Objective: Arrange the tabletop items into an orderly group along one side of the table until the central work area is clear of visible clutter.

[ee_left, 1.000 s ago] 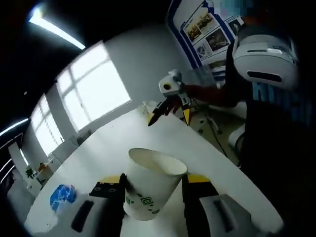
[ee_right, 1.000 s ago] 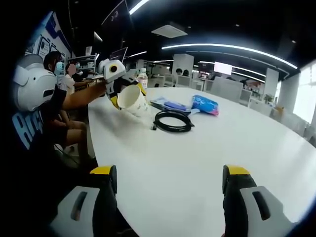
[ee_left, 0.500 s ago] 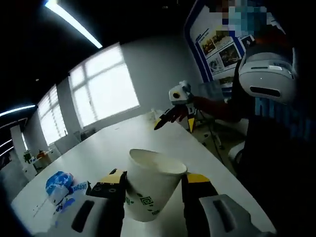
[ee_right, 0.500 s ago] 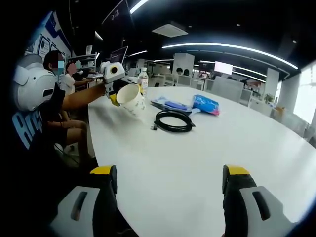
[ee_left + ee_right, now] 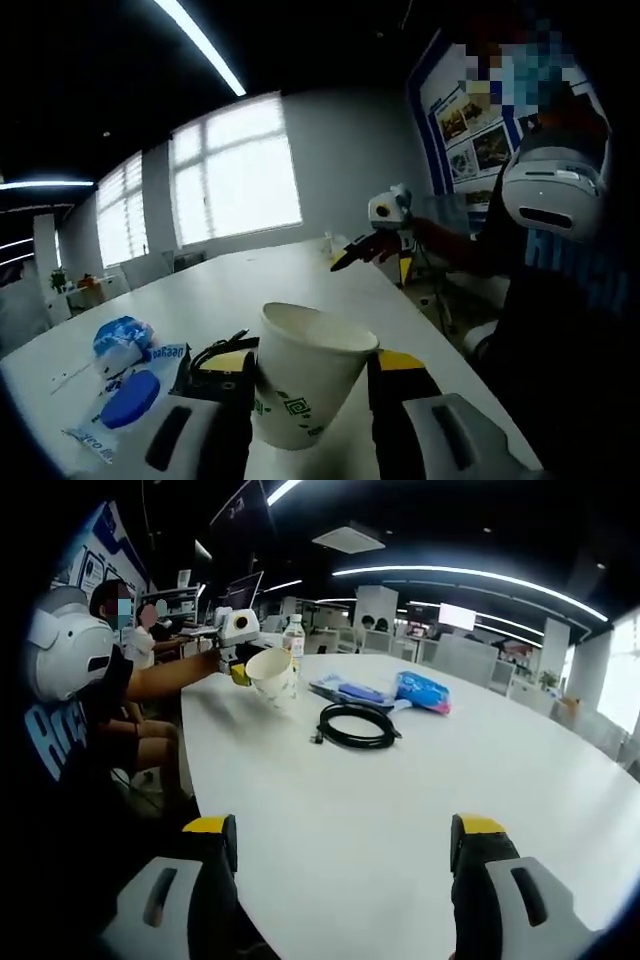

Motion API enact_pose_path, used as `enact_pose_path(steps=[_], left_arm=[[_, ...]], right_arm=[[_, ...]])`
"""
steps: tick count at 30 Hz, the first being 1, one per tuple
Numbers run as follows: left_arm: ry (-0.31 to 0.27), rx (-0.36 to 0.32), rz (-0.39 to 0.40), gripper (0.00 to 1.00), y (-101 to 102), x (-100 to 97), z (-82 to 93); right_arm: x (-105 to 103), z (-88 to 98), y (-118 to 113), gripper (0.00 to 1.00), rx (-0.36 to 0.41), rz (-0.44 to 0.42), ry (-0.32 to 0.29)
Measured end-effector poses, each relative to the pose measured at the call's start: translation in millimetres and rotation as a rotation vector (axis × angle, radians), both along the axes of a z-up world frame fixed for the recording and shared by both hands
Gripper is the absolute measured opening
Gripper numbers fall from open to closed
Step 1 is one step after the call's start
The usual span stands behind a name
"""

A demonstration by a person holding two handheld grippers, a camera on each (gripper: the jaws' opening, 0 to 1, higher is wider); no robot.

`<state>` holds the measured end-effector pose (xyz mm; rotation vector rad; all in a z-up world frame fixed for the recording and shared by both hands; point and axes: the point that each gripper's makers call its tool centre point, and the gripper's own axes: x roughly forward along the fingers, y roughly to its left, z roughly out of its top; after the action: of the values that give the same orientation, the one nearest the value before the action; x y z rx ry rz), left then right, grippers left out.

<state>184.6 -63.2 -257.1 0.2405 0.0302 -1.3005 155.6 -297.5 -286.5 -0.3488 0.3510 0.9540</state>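
- The left gripper (image 5: pixel 305 400) is gripping a white paper cup (image 5: pixel 305 375) with green print between its two jaws, which are pressing on the cup's sides; in the right gripper view the cup (image 5: pixel 272 675) is being carried tilted, above the table's far left edge.
- The right gripper (image 5: pixel 340 865) is sitting with its jaws spread wide and nothing between them, hovering over a bare stretch of the white table (image 5: pixel 420 780) near its near edge.
- A coiled black cable (image 5: pixel 355 725), a flat blue packet (image 5: pixel 345 691) and a blue plastic bag (image 5: pixel 420 691) are lying close together toward the far side of the table, and a water bottle (image 5: pixel 292 637) is standing upright just behind the cup.
- Judging from the thin paper wall, too hard a squeeze is likely to crush the cup, and too light a one could let it slip.
- With the cup tilted, setting it down could tip it onto its side, or it could knock the bottle just beside it.
- The cable loop is lying loose, so a careless sweep near it could drag it back toward the middle.
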Motion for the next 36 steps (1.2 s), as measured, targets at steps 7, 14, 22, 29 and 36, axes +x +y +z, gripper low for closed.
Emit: enact_pose_path(steps=[7,14,22,29,36], left_arm=[[0.019,0.027,0.019,0.43,9,0.5,-7.9],[0.062,0.013,0.048,0.43,20,5.9,-11.8],[0.066,0.039,0.085,0.42,32,10.9,-17.3],[0.052,0.092,0.113,0.41,38,13.6,-27.3],[0.048,0.109,0.116,0.41,39,11.8,-32.1]], right_arm=[[2,-0.5,2,0.84,-0.002,0.004,0.001],[2,-2.3,4,0.84,-0.003,0.01,0.004],[1,-3.4,3,0.84,-0.002,0.009,0.008],[2,-2.8,3,0.84,0.0,0.004,0.006],[1,-4.1,3,0.84,0.001,0.002,0.009]])
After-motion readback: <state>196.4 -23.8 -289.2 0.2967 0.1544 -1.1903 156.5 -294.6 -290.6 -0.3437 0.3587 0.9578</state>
